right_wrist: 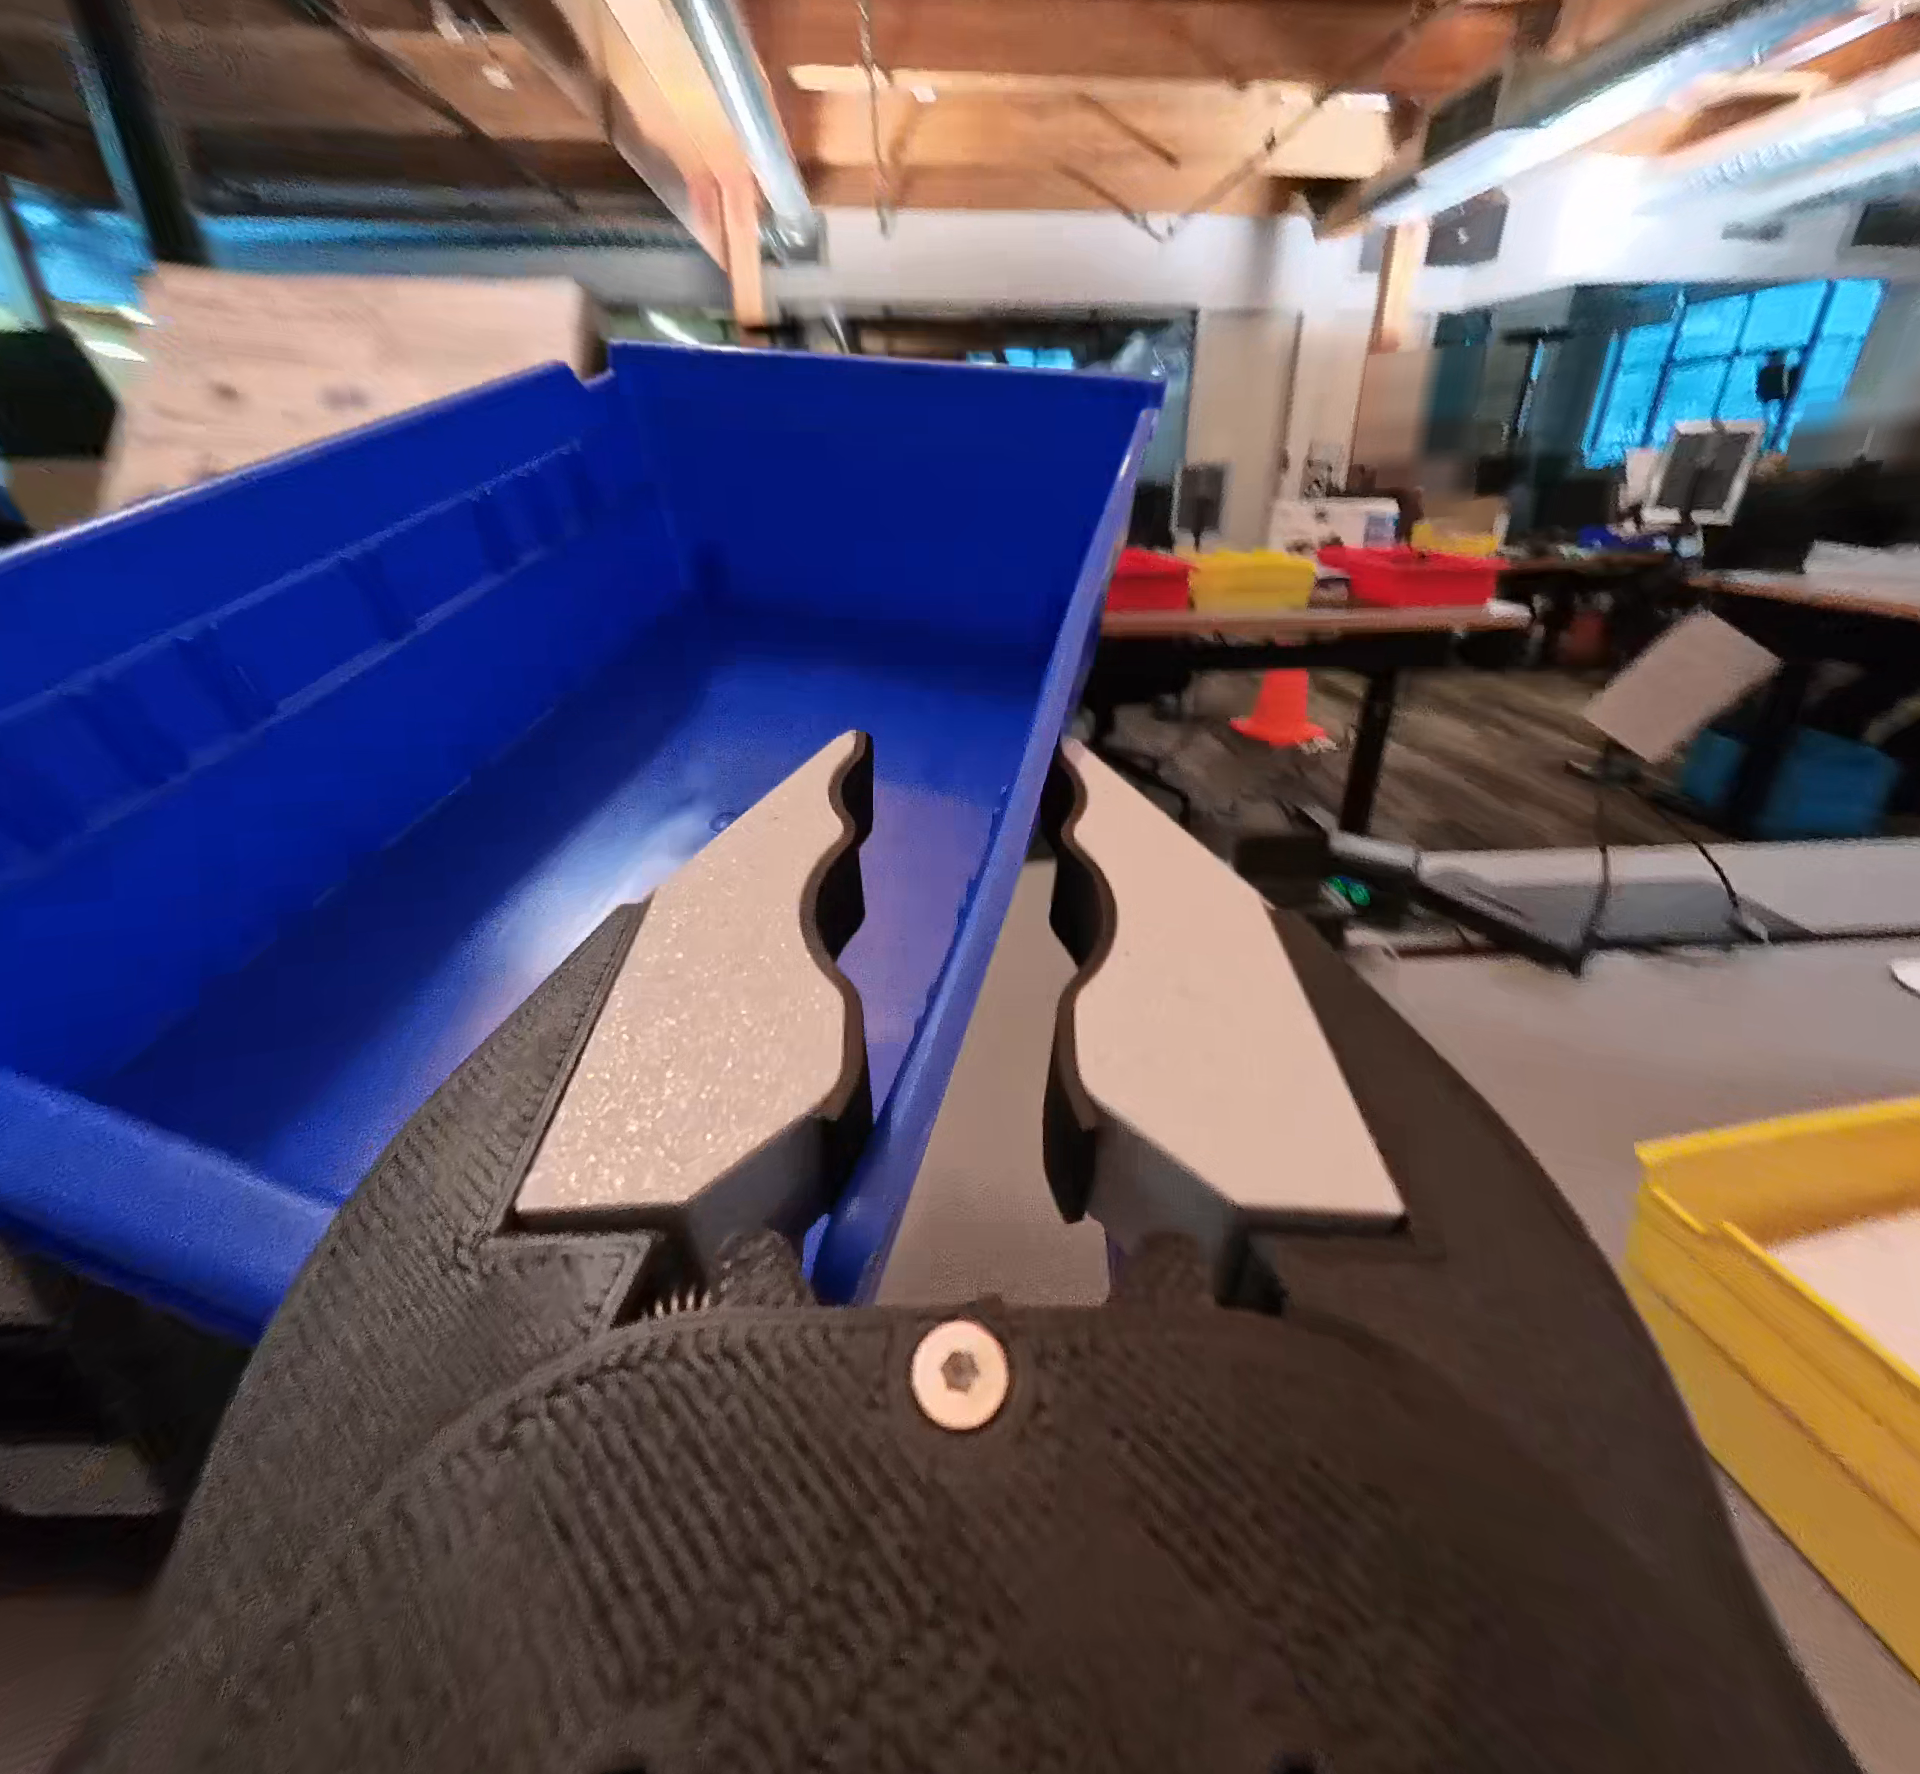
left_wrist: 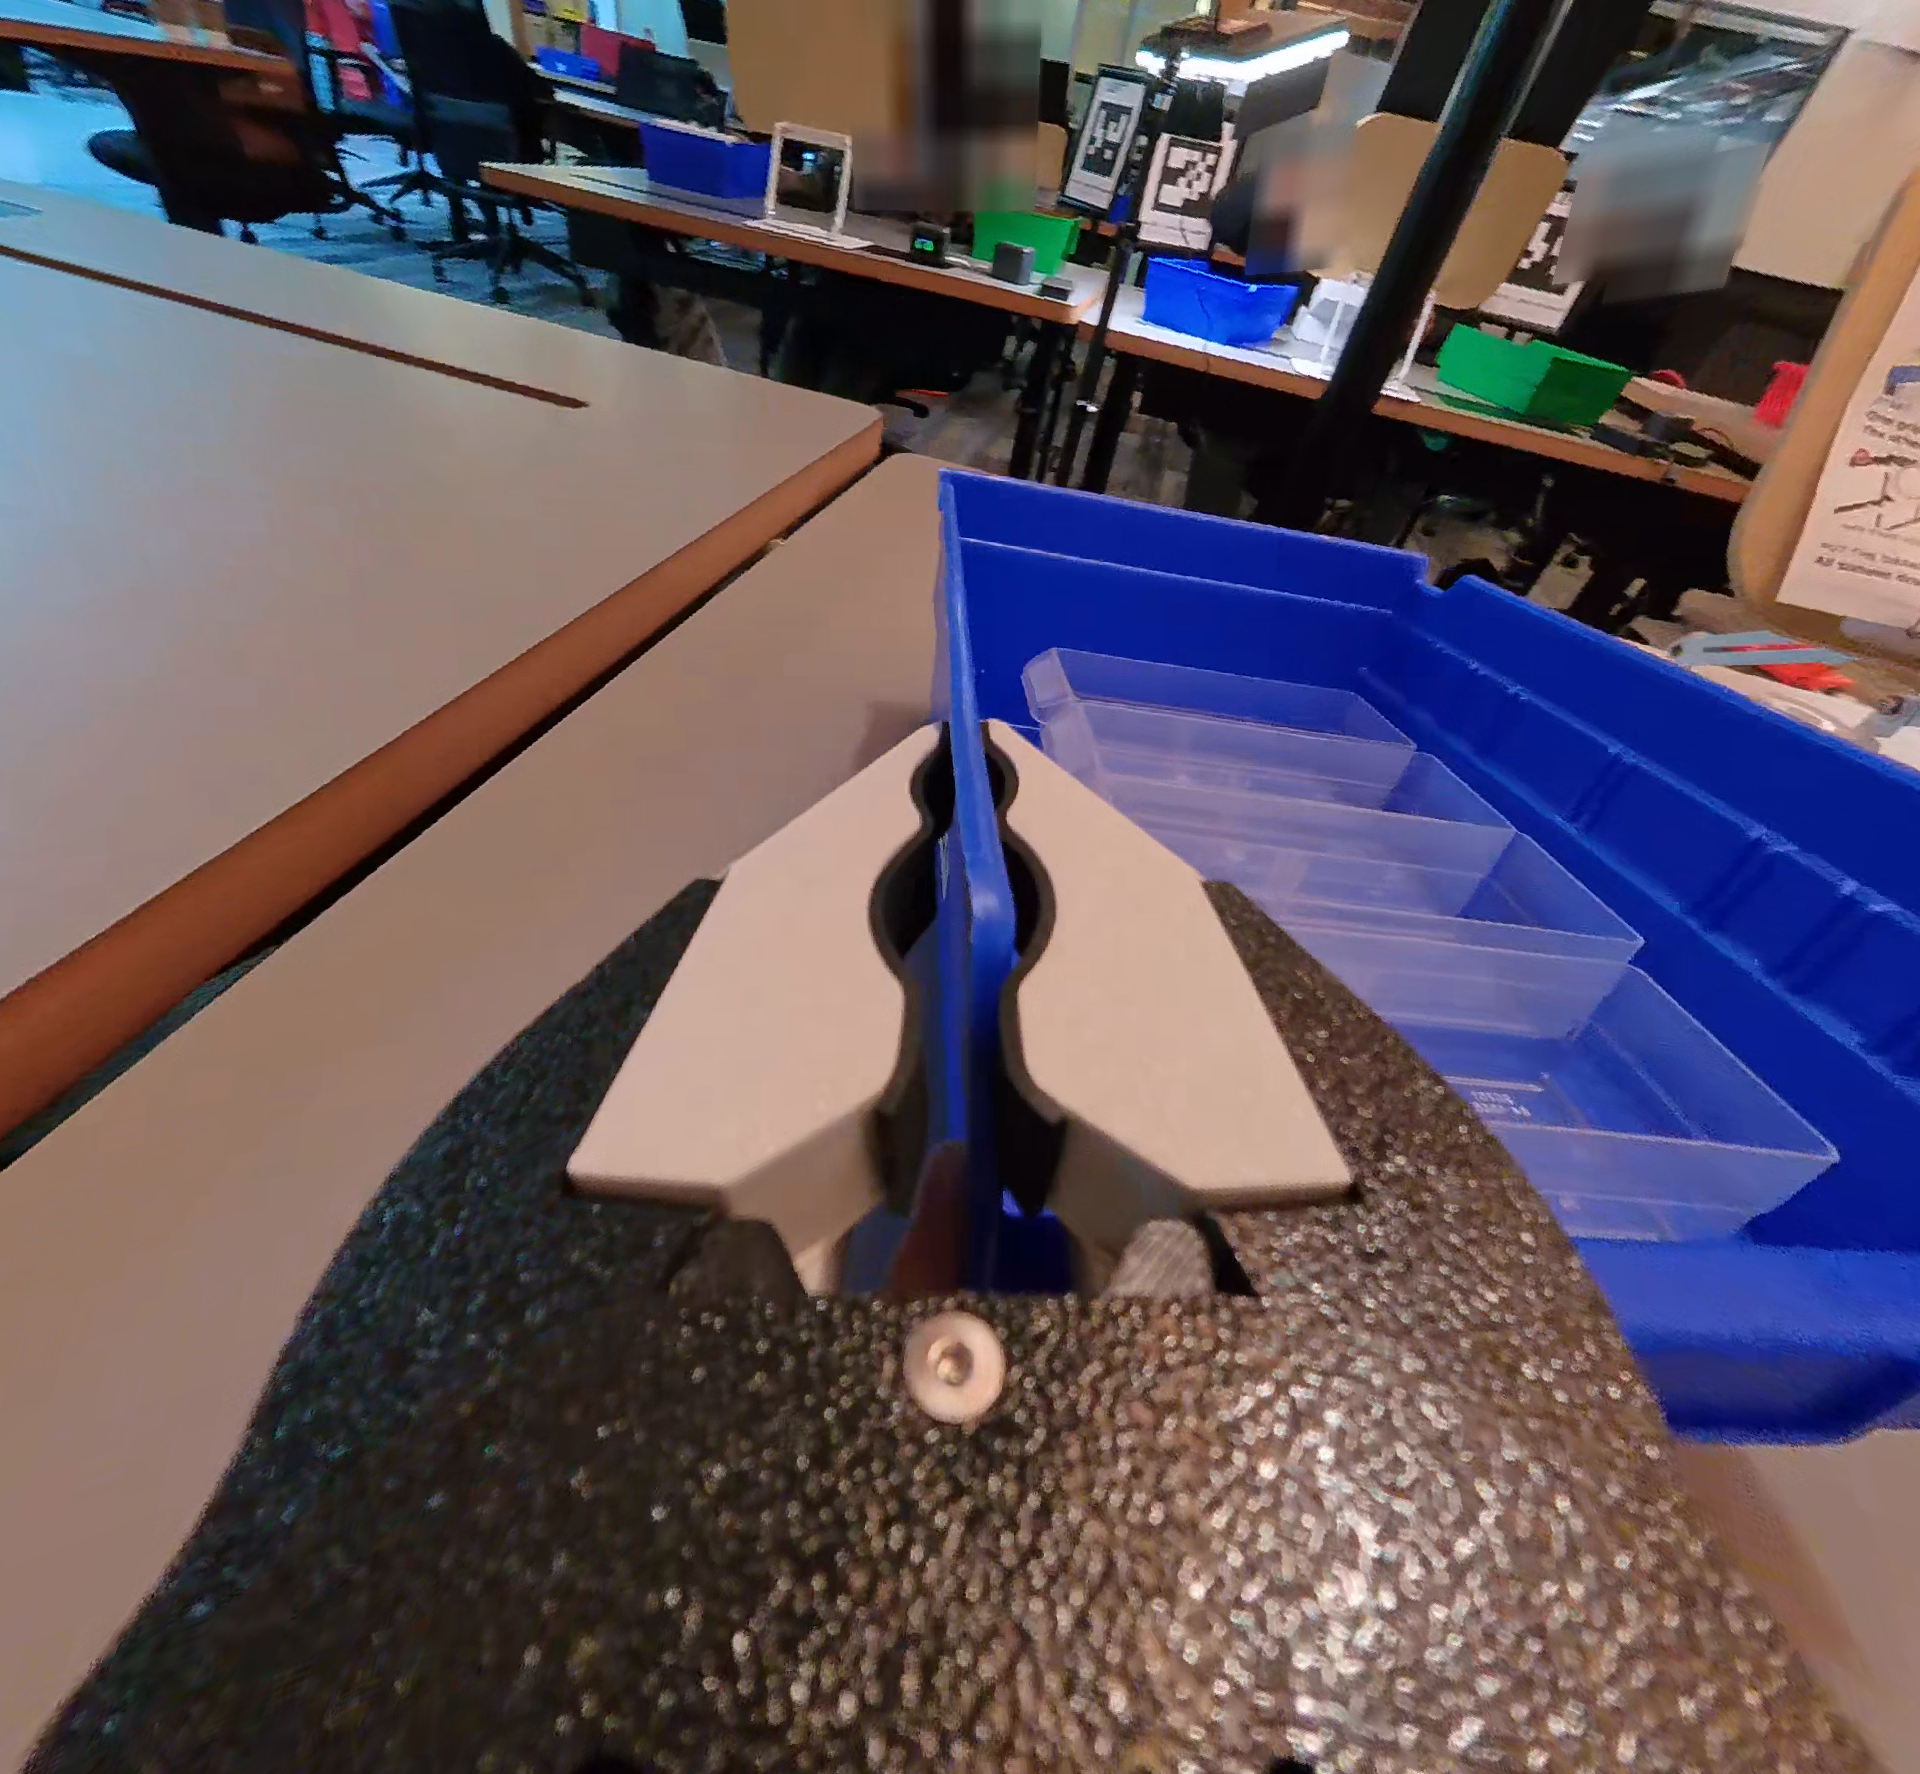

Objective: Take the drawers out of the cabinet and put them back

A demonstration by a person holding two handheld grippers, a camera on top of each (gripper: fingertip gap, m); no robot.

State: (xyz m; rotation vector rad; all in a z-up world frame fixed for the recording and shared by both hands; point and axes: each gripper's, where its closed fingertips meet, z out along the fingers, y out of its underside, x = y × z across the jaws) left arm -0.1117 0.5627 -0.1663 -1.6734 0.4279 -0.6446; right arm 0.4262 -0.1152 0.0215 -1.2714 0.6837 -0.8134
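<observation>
- Left wrist view: the left gripper (left_wrist: 971, 768) is seen pinched on the near side wall of a blue bin (left_wrist: 1662, 716), the thin rim caught between the grey fingers (left_wrist: 790, 976).
- The bin rests on a grey table (left_wrist: 623, 893). Inside it, a row of clear plastic drawers (left_wrist: 1455, 903) is laid side by side; no cabinet is shown in either view.
- The drawers are judged light, stiff, thin-walled and rather slippery; a hold on a raised end wall or front lip is judged best, with gentle pressure so the plastic is not cracked.
- Small moulded marks are visible on one drawer floor, and a printed sheet (left_wrist: 1860, 488) stands at the right edge; their wording is not given.
- Right wrist view: the right gripper (right_wrist: 961, 753) is held spread, its jaws astride the side wall of a blue bin (right_wrist: 416, 685) without closing on it.
- This bin appears empty and tilted up; whether it is the same bin cannot be told. It is judged light and rigid.
- A yellow tray (right_wrist: 1766, 1309) lies nearby; no writing can be read here.
</observation>
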